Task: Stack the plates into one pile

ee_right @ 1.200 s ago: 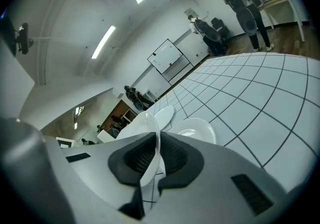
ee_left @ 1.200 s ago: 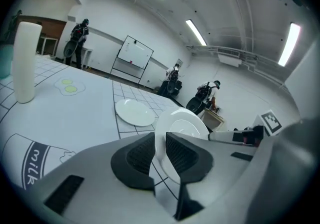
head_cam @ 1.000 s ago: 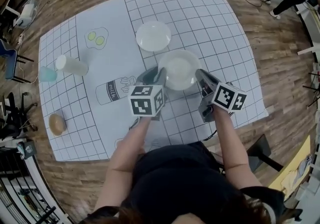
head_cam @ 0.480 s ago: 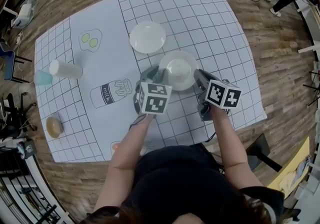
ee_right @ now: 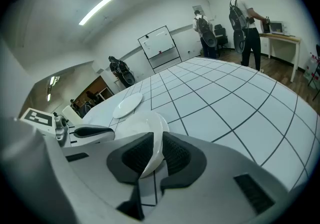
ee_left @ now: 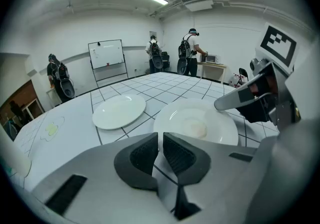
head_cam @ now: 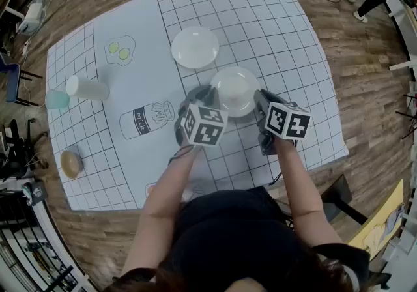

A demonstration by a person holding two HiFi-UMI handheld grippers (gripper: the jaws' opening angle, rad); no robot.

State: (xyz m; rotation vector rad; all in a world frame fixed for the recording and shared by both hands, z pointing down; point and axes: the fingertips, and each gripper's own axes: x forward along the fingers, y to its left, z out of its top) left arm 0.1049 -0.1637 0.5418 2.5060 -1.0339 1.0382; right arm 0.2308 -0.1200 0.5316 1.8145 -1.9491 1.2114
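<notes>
Two white plates lie on the gridded mat [head_cam: 273, 17]. The far plate [head_cam: 195, 47] [ee_left: 119, 111] [ee_right: 127, 105] sits alone. The near plate [head_cam: 234, 90] [ee_left: 200, 125] [ee_right: 135, 128] has a gripper on each side. My left gripper [head_cam: 199, 98] [ee_left: 161, 135] is at its left rim, its jaws closing to a narrow gap with the rim's edge in it. At the right rim is my right gripper [head_cam: 264, 98] [ee_right: 157, 140]. The rim fills the gap between its pads while its jaws are opening. Whether the near plate rests on the mat is unclear.
A white cup [head_cam: 86, 88] lies on its side at the mat's left beside a teal cup [head_cam: 57, 99], with a brown round item [head_cam: 70, 163] nearer me. Milk-bottle [head_cam: 146, 119] and egg [head_cam: 122, 50] pictures are printed on the mat. Wooden floor surrounds it; people stand at the room's far end.
Both grippers have sunk at the sides of the near plate, and the left one has rolled. The far plate has kept its place.
</notes>
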